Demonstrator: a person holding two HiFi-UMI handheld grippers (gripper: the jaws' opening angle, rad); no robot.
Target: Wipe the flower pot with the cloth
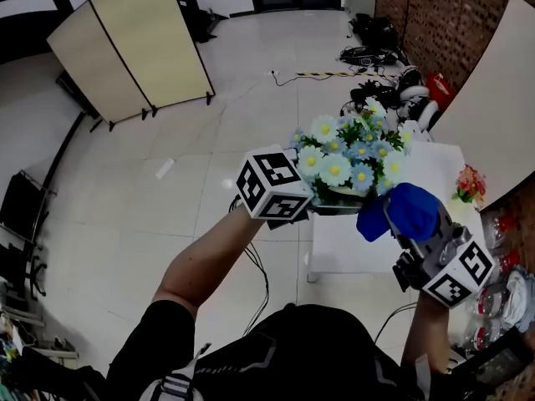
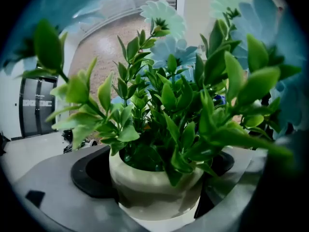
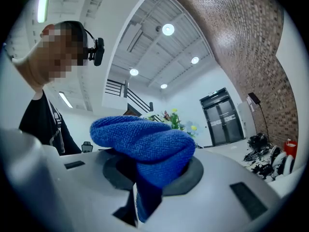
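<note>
A white flower pot [image 2: 154,190] with green leaves and pale blue artificial flowers [image 1: 351,153] is held up in the air; my left gripper [image 2: 154,178] is shut on the pot, its dark pads [image 2: 91,173] against both sides. In the head view the left gripper [image 1: 305,203] sits at the bouquet's left, and the pot itself is mostly hidden under the flowers. A blue cloth [image 1: 401,211] is bunched in my right gripper [image 1: 410,232], just right of and below the flowers, a little apart from the pot. In the right gripper view the cloth [image 3: 145,141] fills the shut right gripper [image 3: 152,173].
Below the grippers stands a white table [image 1: 351,249], with a small red flower plant [image 1: 470,182] at its right edge. Bottles and clutter [image 1: 501,282] lie to the right. A folding screen [image 1: 134,48] and cables and gear [image 1: 376,57] are on the tiled floor beyond.
</note>
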